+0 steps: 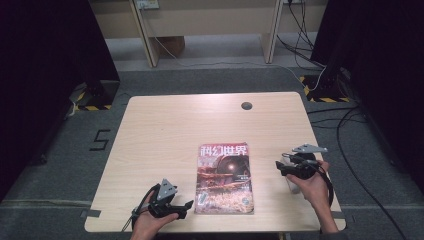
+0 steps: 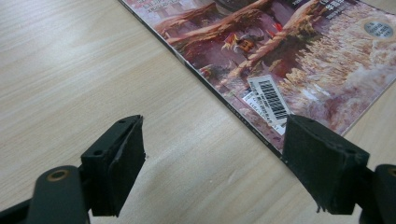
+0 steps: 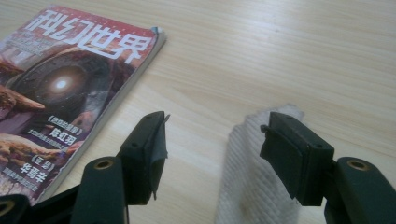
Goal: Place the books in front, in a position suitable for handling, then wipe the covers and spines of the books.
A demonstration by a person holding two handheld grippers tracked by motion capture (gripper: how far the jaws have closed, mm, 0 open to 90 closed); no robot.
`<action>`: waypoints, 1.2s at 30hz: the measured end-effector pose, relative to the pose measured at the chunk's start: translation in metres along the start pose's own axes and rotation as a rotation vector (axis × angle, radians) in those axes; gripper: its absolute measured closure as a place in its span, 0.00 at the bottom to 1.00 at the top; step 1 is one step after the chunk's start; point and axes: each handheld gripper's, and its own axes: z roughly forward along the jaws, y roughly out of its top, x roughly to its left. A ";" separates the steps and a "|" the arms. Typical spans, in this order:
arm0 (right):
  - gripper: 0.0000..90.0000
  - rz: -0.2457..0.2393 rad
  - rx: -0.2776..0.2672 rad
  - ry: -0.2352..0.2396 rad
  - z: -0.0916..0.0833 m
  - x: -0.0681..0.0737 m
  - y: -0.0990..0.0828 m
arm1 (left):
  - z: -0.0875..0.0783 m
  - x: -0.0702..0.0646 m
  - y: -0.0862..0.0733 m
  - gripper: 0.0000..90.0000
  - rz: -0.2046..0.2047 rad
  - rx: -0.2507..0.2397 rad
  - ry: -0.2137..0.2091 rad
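- My left tongs [image 1: 187,205] sit nearest me, low over the counter [image 1: 160,125], just beside the near left corner of the magazine [image 1: 224,179]. In the left gripper view the tongs [image 2: 212,154] stand wide apart with bare wood between them; one pad [image 2: 322,163] overlaps the magazine's [image 2: 299,51] spine edge by the barcode sticker [image 2: 270,97], but I see no pinch on it.
- My right tongs [image 1: 278,165] hover at the right of the magazine, apart from it. In the right gripper view the tongs [image 3: 212,149] are parted and empty; a white paper towel [image 3: 254,186] lies on the counter [image 3: 280,46] under and between them, and whether the right pad [image 3: 294,154] touches it I cannot tell.
- The magazine [image 3: 70,79] lies flat, closed, cover up, in the near middle of the counter, square to the near edge.
- Farther off, the counter is bare wood up to a round cable hole [image 1: 246,105] near its far edge.
- My judgement: nothing is gripped, so the work on the magazine is either at its very start or just let go; the cover is not lifted. What is left, I reckon, is getting a hold on an edge.
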 end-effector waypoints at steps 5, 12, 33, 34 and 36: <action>0.44 0.027 0.003 -0.018 -0.006 -0.010 -0.008 | 0.001 -0.001 0.001 0.23 0.004 0.002 -0.005; 0.43 0.056 -0.002 -0.040 -0.012 -0.019 -0.019 | 0.003 -0.004 0.002 0.23 0.015 -0.003 -0.017; 0.53 0.053 0.086 -0.036 -0.001 -0.026 -0.038 | 0.003 -0.007 0.001 0.23 0.037 0.000 -0.015; 0.54 0.058 0.091 -0.042 0.000 -0.027 -0.039 | 0.003 -0.007 0.001 0.23 0.037 -0.002 -0.015; 0.57 0.063 0.100 -0.043 0.002 -0.029 -0.040 | 0.004 -0.008 0.001 0.23 0.040 -0.001 -0.018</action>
